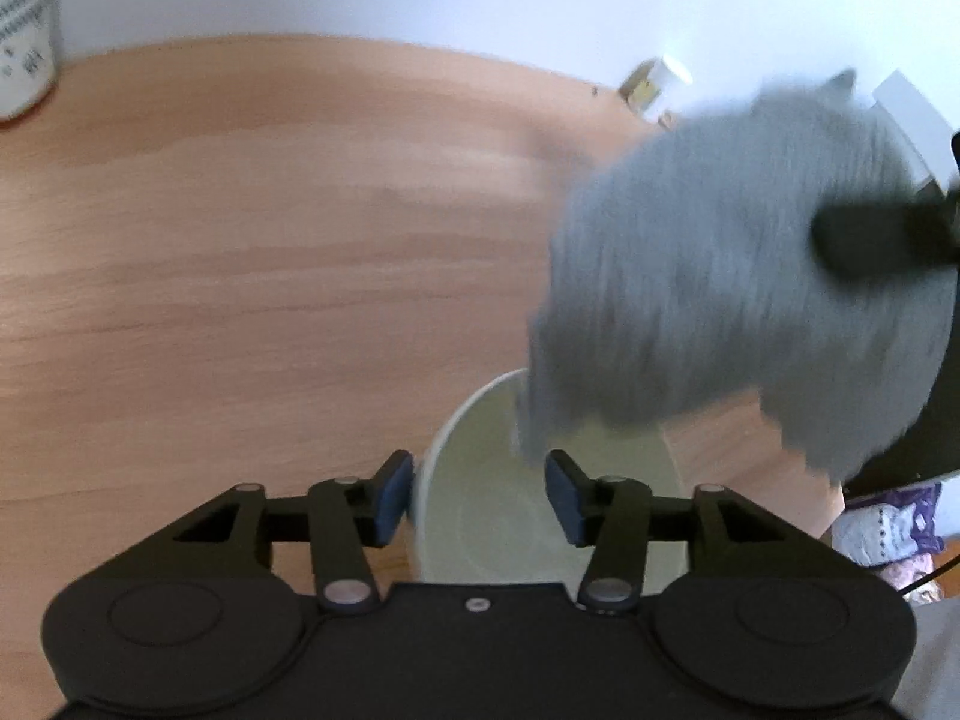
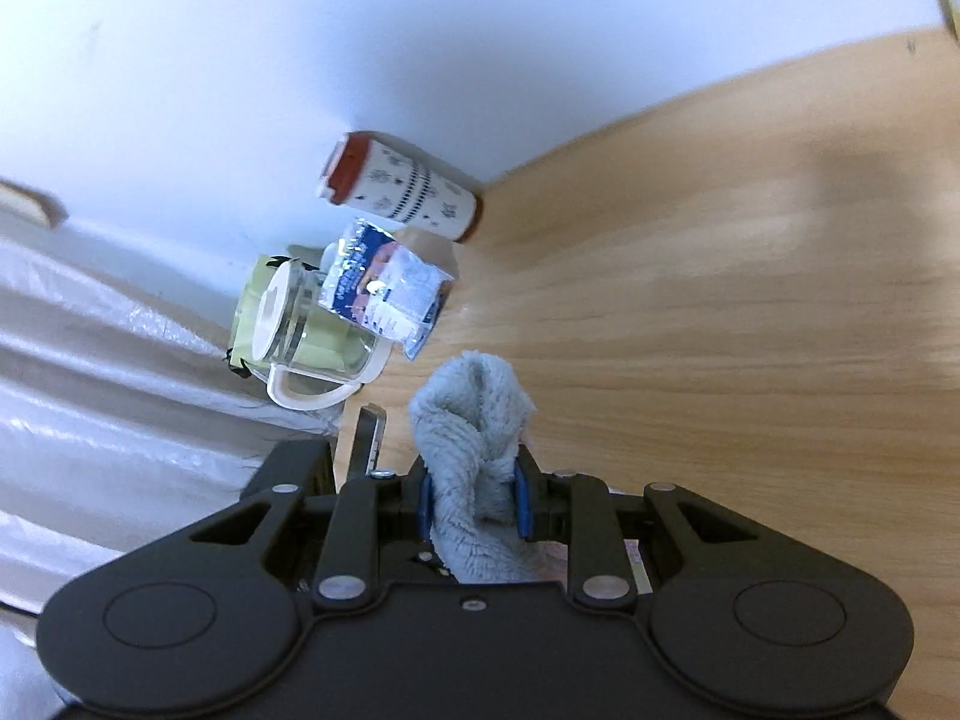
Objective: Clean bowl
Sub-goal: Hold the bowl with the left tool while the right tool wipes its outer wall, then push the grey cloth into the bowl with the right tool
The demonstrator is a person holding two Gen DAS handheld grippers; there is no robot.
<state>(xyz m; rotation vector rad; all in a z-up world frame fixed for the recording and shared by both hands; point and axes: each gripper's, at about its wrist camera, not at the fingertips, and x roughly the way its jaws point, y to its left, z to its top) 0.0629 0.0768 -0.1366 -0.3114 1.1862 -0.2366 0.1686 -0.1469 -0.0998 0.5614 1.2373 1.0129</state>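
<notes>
A pale cream bowl [image 1: 480, 516] sits on the wooden table directly under my left gripper [image 1: 480, 498]. The left jaws stand open, one blue pad outside the bowl's left rim, the other over its inside. A fluffy grey cloth [image 1: 720, 288] hangs blurred above the bowl's right side, held by my right gripper's dark finger [image 1: 870, 234]. In the right wrist view my right gripper [image 2: 474, 504] is shut on the grey cloth [image 2: 474, 420], which bunches up between the blue pads. The bowl is not in the right wrist view.
The wooden table [image 1: 240, 240] stretches left and back to a white wall. A patterned canister [image 2: 402, 186], a foil packet [image 2: 384, 288] and a glass mug [image 2: 300, 330] stand by the wall. A small bottle [image 1: 654, 87] lies at the far right.
</notes>
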